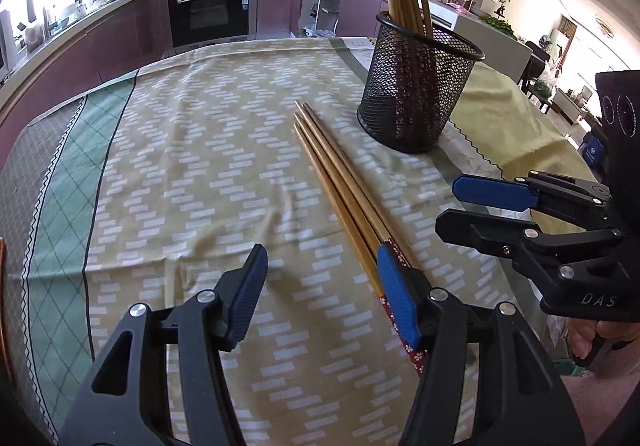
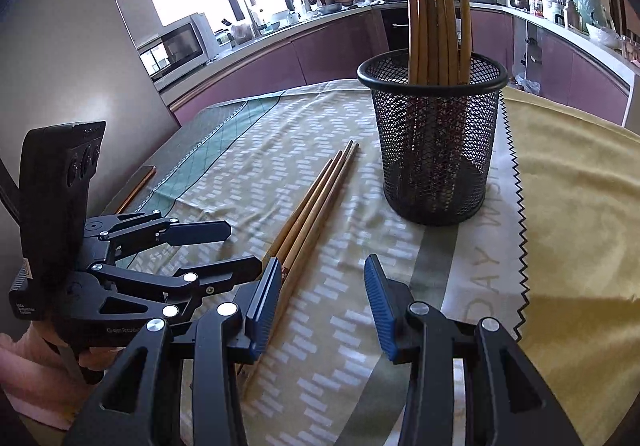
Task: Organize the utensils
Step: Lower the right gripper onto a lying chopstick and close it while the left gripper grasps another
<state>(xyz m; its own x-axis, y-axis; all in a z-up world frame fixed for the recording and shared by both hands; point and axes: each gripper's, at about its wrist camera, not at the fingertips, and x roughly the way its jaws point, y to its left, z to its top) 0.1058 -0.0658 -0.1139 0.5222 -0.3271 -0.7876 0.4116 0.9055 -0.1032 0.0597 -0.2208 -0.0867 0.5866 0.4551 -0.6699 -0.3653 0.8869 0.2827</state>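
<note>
— How many chopsticks lie loose on the cloth beside the mesh holder [image 2: 434,150]?

— Four loose chopsticks [image 2: 316,198], side by side in one bundle, just left of the holder in the right wrist view.

— And standing inside the holder?

— Six upright chopsticks [image 2: 436,18], as far as the right wrist view lets me count. In the left wrist view they overlap too much to separate.

— Holders?

— One black mesh holder. Nothing else of that kind near it.

— Claws?

— Two. One left claw [image 1: 322,286] and one right claw [image 2: 322,306], each with two blue-padded fingers.

— Cloths under the holder?

— Two: one patterned cloth [image 1: 208,150] and one plain yellow cloth [image 2: 580,206].
</note>
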